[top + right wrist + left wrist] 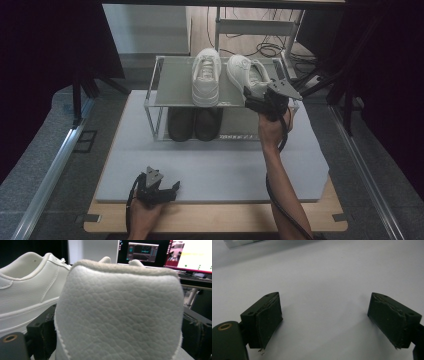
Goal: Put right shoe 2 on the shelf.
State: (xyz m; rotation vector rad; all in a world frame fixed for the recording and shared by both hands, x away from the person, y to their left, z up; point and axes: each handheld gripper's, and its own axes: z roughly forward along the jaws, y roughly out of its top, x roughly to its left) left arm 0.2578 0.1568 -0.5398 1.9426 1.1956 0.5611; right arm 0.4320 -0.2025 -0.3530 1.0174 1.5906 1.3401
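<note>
Two white sneakers stand on the top shelf of a metal rack [172,80]. The left sneaker [206,75] [25,290] sits straight. The right sneaker [245,72] is angled, its toe turned toward the other. My right gripper [255,100] [117,325] is at this shoe's heel [120,310], one jaw on each side of the heel and close against it, and I read it as open. My left gripper [172,187] [324,315] rests low over the grey mat [210,170] near the front edge, open, with nothing between its pads.
A pair of black shoes [195,124] stands on the rack's lower level. The mat lies on a wooden table [215,220]. Metal rails run along both sides. Cables and a frame lie behind the rack, and lit monitors [142,251] stand beyond it.
</note>
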